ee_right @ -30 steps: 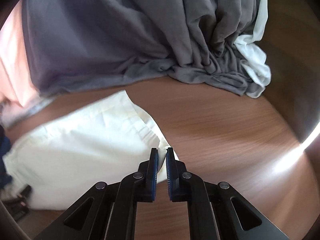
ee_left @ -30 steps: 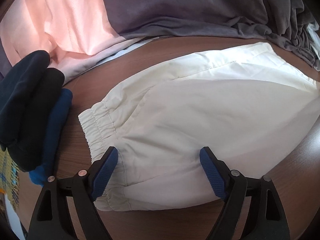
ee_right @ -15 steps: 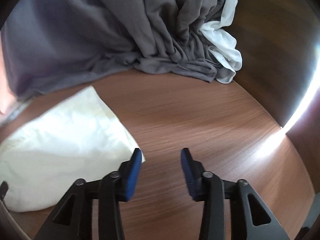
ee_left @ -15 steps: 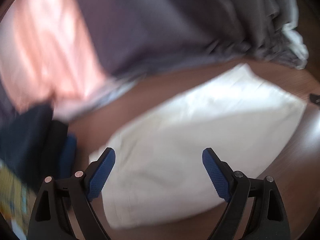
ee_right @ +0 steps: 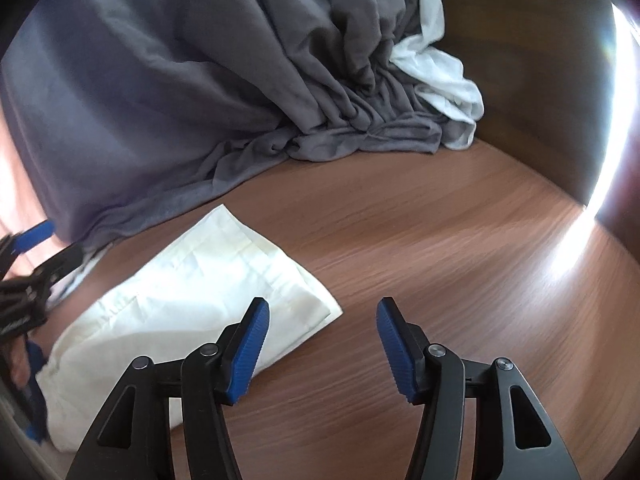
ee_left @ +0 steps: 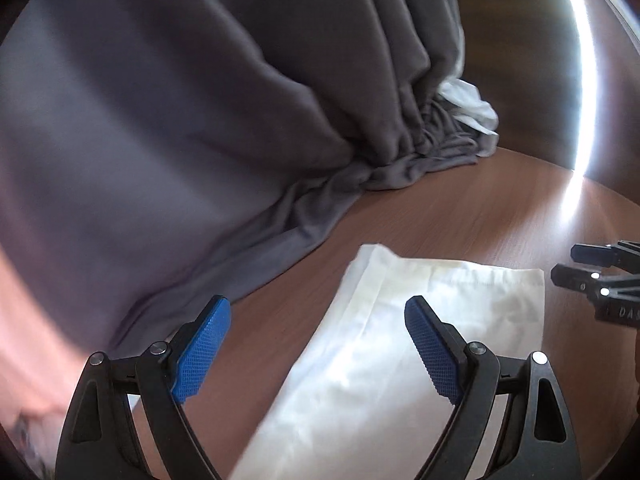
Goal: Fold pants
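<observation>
Here, the wooden table [ee_right: 460,248] fills the lower part of both views, its brown grain running across, with a strip of glare on its right side. Along its far edge a large grey cloth [ee_right: 208,92] hangs down and bunches into folds where it meets the tabletop; in the left wrist view the same grey cloth [ee_left: 192,112] takes up most of the upper left. A crumpled white cloth [ee_right: 444,80] sits against the right end of those folds, toward the table's far right corner, and a pink fabric [ee_left: 28,320] shows blurred at the left border. The pants [ee_right: 192,292], cream-white and folded into a flat oblong, lie on the left half of the table, just beside the hem of the grey cloth but apart from it; one corner points toward the middle of the table. The right gripper [ee_right: 322,344] hovers over bare wood beside that corner, its blue-padded tongs spread wide and holding nothing. The left gripper [ee_left: 318,348] hangs above the pants [ee_left: 400,344], its tongs likewise wide apart, one pad over wood and the other over the cloth, gripping nothing.
</observation>
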Available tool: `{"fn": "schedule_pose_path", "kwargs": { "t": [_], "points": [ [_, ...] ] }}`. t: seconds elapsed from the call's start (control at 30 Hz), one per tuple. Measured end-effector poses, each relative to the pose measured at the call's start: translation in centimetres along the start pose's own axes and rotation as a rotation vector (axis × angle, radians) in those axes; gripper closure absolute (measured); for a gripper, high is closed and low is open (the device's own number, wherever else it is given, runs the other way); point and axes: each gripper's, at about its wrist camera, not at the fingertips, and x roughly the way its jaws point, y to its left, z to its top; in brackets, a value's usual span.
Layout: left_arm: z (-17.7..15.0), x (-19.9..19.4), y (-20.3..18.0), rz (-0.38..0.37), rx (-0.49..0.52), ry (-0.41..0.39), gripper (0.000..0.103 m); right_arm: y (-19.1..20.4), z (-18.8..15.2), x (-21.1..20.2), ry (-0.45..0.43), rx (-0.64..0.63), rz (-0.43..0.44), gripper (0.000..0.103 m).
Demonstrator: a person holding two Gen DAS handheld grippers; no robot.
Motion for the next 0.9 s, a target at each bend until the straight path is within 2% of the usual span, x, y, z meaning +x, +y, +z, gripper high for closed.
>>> {"fn": "schedule_pose_path", "kwargs": {
  "t": [0.2,0.43,0.6,0.7,0.9],
  "points": [
    [0.7,6.1,-0.1,-0.13,0.038,0.083,0.021,-0.6,-0.7,2.2,0.029,0.058,-0.026,0.047],
    [1.6,11.5,0.1,-0.234,0.016,0.162,0.033,-0.7,-0.8,4.6,0.06,0.062,-0.051,0.047],
    [2.0,14.4,0.3,-0.292,0.002,0.211,0.042,-0.1,-0.9,5.4,0.075,0.034,-0.069,0.047],
    [2.0,15.7,0.2,-0.324,0.012,0.245,0.044,0.2,-0.9,5.9,0.087,0.031,-0.077,0.047],
    [1.7,17.2,0.2,-0.344,0.019,0.28,0.052,0.6,-0.9,6.3,0.094,0.024,-0.102,0.047]
  ]
}}
